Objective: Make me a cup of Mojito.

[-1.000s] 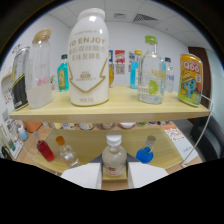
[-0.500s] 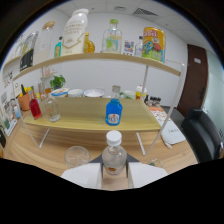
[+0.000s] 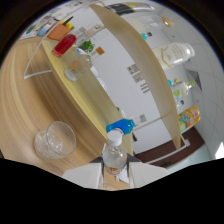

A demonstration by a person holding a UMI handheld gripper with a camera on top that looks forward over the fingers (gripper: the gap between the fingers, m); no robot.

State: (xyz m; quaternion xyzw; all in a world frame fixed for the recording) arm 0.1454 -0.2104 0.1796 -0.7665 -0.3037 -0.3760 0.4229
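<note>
Glass (image 3: 55, 140) stands on the table (image 3: 20, 100), left of the gripper (image 3: 115, 172). Gripper fingers are closed on the bottle (image 3: 114, 154), held tilted and near the glass. Risk: a misaligned pour would likely spill liquid onto the table.

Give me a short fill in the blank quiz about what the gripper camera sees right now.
1. The fingers are shut on a small clear plastic bottle with a ____ cap.
2. The clear drinking glass stands on the ____ wooden table.
3. The view is strongly ____, so the shelf runs diagonally.

Missing words: white; light; tilted
</note>
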